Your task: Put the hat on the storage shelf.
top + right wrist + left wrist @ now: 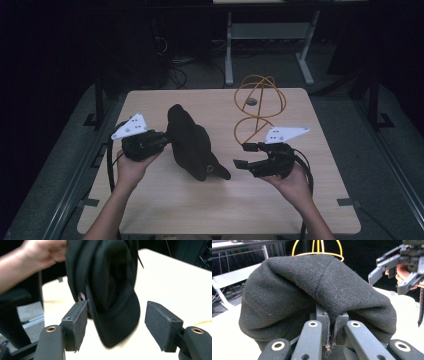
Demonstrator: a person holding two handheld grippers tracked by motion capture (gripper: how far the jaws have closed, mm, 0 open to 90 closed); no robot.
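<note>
high view overhead; gripper views close, sharing cap [317, 290].

Dim room, dark walls. Light wood table [300, 200] with rounded corners sits on grey floor [65, 165]. Behind it, a white-legged desk frame [270, 35] and tangled cables [175, 70] on the floor. Dark metal rails [395, 170] run along both sides. Light falls mostly on the tabletop.

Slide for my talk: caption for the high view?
Left gripper pinches a black cap above the table; right gripper open beside its brim.
</note>
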